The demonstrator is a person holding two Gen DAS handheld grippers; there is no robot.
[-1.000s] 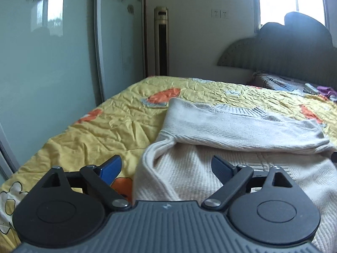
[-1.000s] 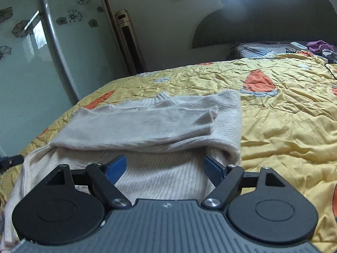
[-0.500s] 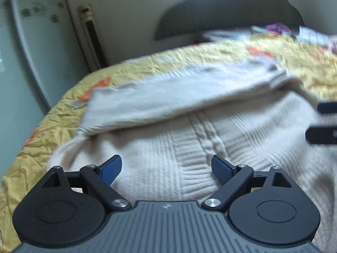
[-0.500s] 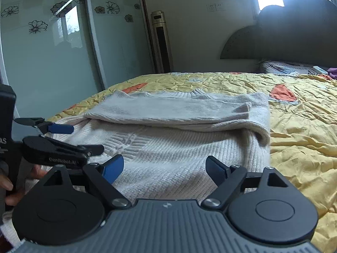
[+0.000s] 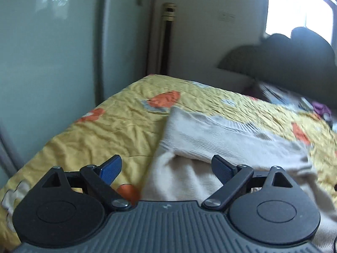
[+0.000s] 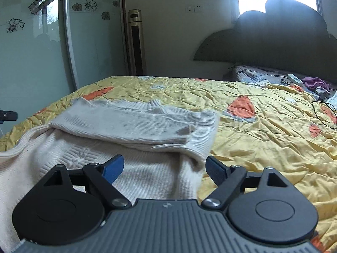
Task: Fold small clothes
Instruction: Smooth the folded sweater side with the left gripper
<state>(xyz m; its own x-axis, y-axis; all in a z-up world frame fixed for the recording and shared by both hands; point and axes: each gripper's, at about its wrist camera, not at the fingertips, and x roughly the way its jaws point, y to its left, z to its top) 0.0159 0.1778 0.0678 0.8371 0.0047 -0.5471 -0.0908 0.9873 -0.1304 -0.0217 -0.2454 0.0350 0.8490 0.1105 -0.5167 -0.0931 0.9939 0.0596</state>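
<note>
**A:** On the yellow bedspread lies the cream sweater, its upper part already turned over the body. Where do your grippers stand?

**B:** Your left gripper hovers over the sweater's left edge with its jaws spread wide and nothing between the blue pads. Your right gripper hovers over the right edge, near the folded sleeve cuff, jaws likewise wide and empty.

**A:** What could go wrong from here?

**B:** Three faults seem likely. If you close on the top layer only, the lower layer will probably stay behind and the fold will open. If you pinch bedspread along with knit, the cover will likely lift and drag the garment out of square. If one hand rises ahead of the other, the soft knit may skew and sag between the grips.

**A:** Precaution?

**B:** Confirm each pad pair spans all layers at the edge before closing.
</note>
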